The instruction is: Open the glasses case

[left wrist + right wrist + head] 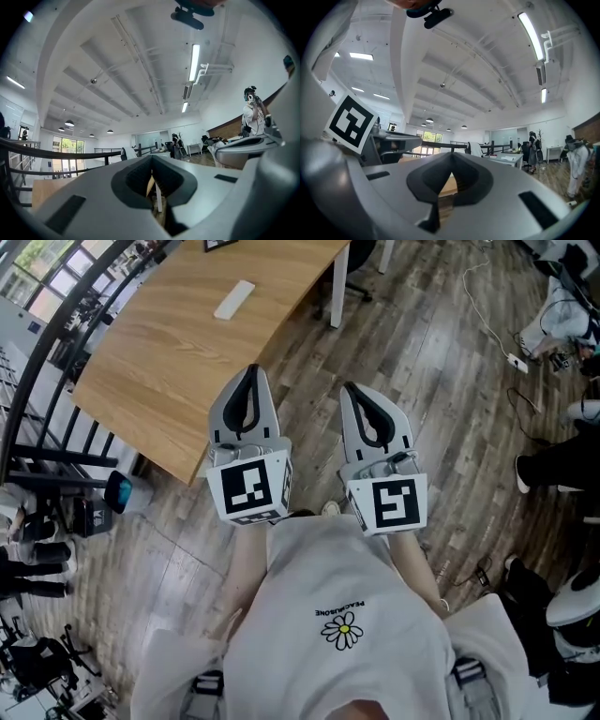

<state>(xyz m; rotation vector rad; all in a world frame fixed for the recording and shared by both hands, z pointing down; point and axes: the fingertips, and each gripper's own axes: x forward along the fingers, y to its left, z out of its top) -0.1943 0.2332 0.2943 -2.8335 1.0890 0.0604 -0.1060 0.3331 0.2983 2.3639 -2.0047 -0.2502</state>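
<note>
- Person's white shirt (342, 615) is filling the bottom of the head view; both arms are reaching out level in front.
- Left tongs (250, 376) are sitting pressed together with nothing between them; the left gripper view (151, 161) is showing only room through the gap.
- Right tongs (354, 392) are doing the same: pressed together and pinching nothing, confirmed in the right gripper view (451, 157).
- Left tongs are hanging over the near corner of the bench (159, 362); right tongs are hanging over the plank floor (412, 362), off the bench.
- A white oblong, which I'm reading as the glasses case (233, 299), is lying flat on the bench, well apart from both tongs and looking closed from here. Task is not started.
- Risks I'm expecting:
  - Arriving with the tongs shut would just be shoving the case across the smooth wood, so they need spreading first.
  - One-sided prying without pinning the base would be lifting or skating the whole case.
  - Reaching over the corner could be knocking the tongs on the bench edge.
</note>
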